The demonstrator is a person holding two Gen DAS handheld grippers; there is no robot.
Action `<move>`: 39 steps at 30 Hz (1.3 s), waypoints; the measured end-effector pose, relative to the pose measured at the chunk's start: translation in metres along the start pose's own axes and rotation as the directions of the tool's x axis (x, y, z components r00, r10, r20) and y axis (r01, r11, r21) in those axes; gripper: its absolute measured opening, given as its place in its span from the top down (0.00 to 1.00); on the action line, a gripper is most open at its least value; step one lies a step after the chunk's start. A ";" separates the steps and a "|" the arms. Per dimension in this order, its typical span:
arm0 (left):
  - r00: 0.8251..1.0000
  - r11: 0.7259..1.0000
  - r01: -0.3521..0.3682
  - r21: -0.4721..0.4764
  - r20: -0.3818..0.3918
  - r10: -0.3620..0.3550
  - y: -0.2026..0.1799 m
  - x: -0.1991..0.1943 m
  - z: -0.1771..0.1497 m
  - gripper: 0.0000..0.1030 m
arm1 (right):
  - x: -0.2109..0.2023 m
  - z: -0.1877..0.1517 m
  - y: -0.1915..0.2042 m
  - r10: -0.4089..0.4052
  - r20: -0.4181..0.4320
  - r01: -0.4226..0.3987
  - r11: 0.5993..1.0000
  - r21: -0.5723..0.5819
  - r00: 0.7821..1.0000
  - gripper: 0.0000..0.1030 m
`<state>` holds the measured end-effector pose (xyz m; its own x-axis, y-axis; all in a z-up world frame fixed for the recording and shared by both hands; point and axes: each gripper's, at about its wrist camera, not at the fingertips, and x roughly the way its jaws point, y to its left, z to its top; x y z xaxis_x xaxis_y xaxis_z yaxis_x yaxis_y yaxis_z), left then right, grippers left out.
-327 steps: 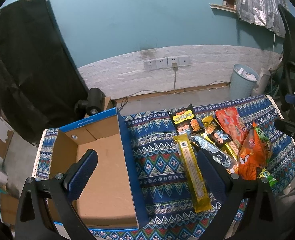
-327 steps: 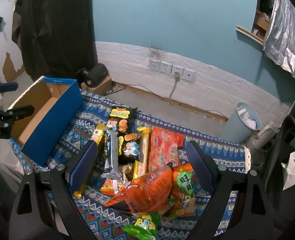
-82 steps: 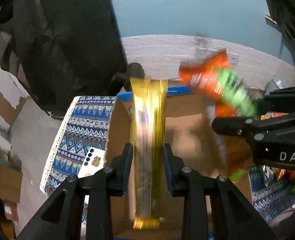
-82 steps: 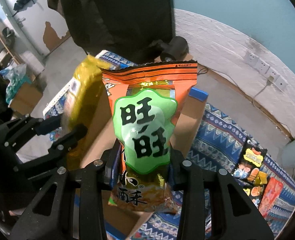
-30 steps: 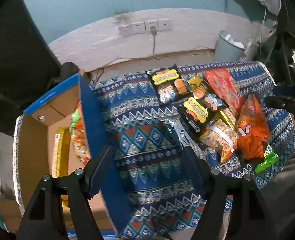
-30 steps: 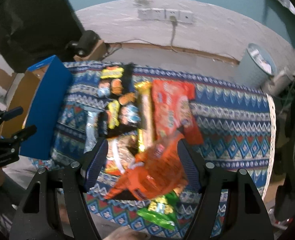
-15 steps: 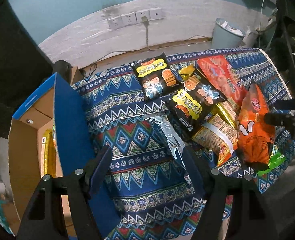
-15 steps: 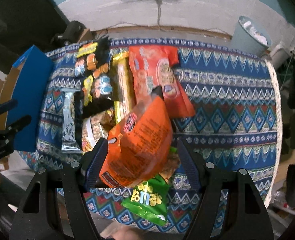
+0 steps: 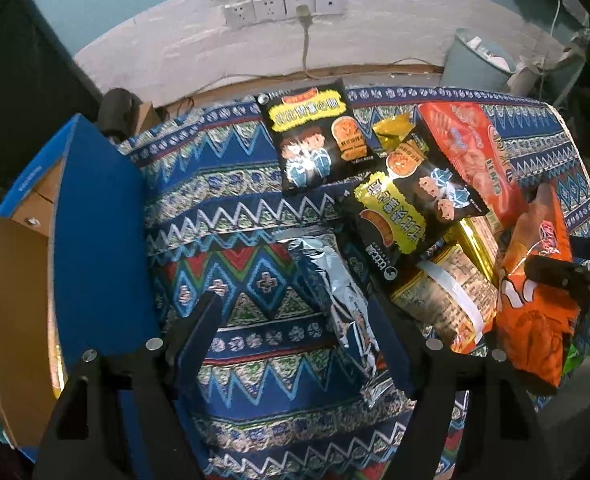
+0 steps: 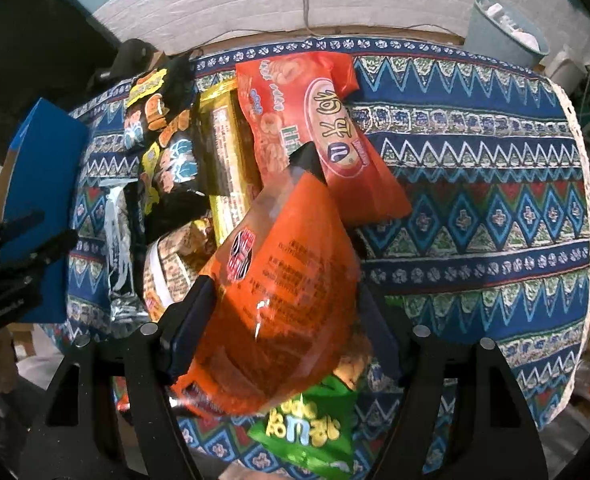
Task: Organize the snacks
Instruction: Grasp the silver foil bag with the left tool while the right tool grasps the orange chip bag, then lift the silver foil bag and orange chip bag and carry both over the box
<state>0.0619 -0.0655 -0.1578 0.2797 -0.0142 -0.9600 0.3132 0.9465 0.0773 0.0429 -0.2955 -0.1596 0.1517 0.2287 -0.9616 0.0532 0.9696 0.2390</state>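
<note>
Snack packs lie on a blue patterned cloth point(image 9: 231, 216). My left gripper point(image 9: 299, 332) is open, its jaws either side of a silver pack point(image 9: 335, 292). A blue cardboard box point(image 9: 95, 240) stands at the left. My right gripper point(image 10: 283, 320) is open around a puffy orange bag point(image 10: 287, 288), which also shows in the left wrist view point(image 9: 535, 304). A green bag point(image 10: 307, 428) lies under it. Two black packs point(image 9: 319, 136) point(image 9: 407, 208), a red pack point(image 10: 315, 120) and gold packs point(image 10: 227, 140) lie behind.
A pale blue waste bin point(image 10: 507, 24) stands beyond the table at the far right. Wall sockets point(image 9: 283, 8) with a cord are on the white wall. A black speaker-like object point(image 9: 115, 112) sits behind the box.
Both grippers have dropped lower and closer to the snack pile. The silver pack now lies between my left jaws, and the orange bag fills the gap between my right jaws.
</note>
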 end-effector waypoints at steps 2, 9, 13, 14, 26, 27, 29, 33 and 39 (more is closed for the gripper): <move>1.000 1.000 0.000 -0.002 -0.009 0.000 -0.002 0.006 0.001 0.23 | 0.006 0.003 -0.001 0.004 -0.004 -0.004 1.000 0.005 1.000 0.25; 0.998 0.999 -0.021 0.030 -0.062 0.023 -0.013 0.034 0.004 0.22 | 0.022 0.009 0.003 0.011 -0.005 -0.012 1.000 -0.027 1.000 0.25; 0.995 0.999 -0.023 0.036 -0.098 0.026 -0.018 0.050 0.005 0.22 | 0.026 0.010 0.004 0.026 -0.005 -0.026 0.999 -0.037 1.000 0.30; 0.994 0.999 -0.020 0.036 -0.104 0.023 -0.018 0.054 0.006 0.22 | 0.026 0.010 0.003 0.026 -0.002 -0.027 0.999 -0.042 1.000 0.34; 0.996 0.997 0.027 0.077 -0.091 -0.020 -0.031 0.064 0.008 0.68 | 0.007 0.011 -0.009 0.039 0.063 -0.036 0.998 -0.055 0.997 0.54; 0.996 0.997 0.027 0.078 -0.091 -0.020 -0.032 0.064 0.008 0.69 | 0.006 0.011 -0.007 0.039 0.066 -0.035 0.998 -0.058 0.997 0.54; 0.996 0.996 0.028 0.083 -0.089 -0.020 -0.031 0.062 0.007 0.71 | 0.001 0.011 -0.006 0.036 0.077 -0.031 0.997 -0.066 0.996 0.55; 0.997 0.996 0.032 0.080 -0.069 -0.027 -0.029 0.041 0.002 0.71 | -0.010 0.011 -0.005 0.028 0.111 -0.019 0.997 -0.079 0.993 0.56; 1.000 0.993 0.025 0.112 0.009 -0.026 -0.030 0.009 0.003 0.71 | -0.026 0.010 0.002 0.019 0.161 -0.002 0.994 -0.109 0.987 0.58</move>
<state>0.0577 -0.0948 -0.1676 0.2795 -0.0415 -0.9592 0.4199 0.9037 0.0832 0.0488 -0.3004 -0.1326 0.3099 0.2305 -0.9224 -0.0551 0.9729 0.2246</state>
